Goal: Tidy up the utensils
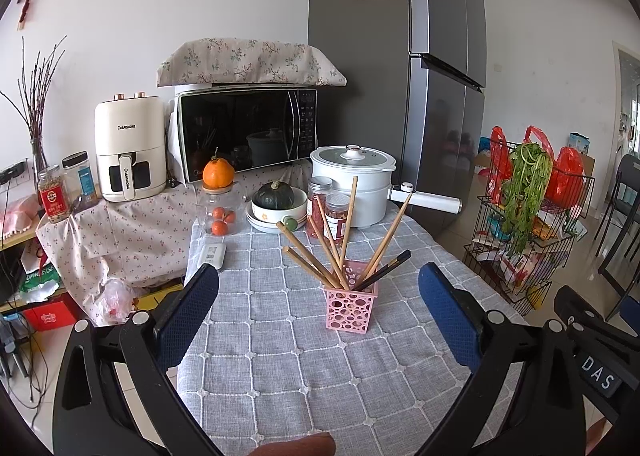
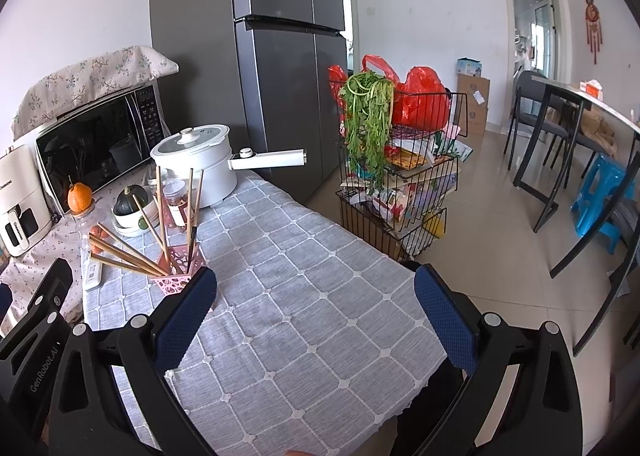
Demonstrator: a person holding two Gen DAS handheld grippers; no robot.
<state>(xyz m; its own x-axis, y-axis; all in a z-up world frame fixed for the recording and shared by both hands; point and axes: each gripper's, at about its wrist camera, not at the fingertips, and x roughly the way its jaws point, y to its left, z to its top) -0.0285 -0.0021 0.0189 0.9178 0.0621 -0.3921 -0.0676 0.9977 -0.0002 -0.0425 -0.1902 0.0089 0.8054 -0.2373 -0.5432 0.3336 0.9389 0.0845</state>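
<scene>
A pink perforated holder stands on the grey checked tablecloth. Several wooden chopsticks and one dark chopstick lean out of it. My left gripper is open and empty, with the holder between its blue fingers and a little ahead of them. In the right wrist view the holder sits just beyond the left finger of my right gripper, which is open and empty over the cloth.
At the table's back stand a white pot with a long handle, red jars, a bowl with a squash and a glass jar under an orange. A microwave is behind. A wire rack stands right of the table.
</scene>
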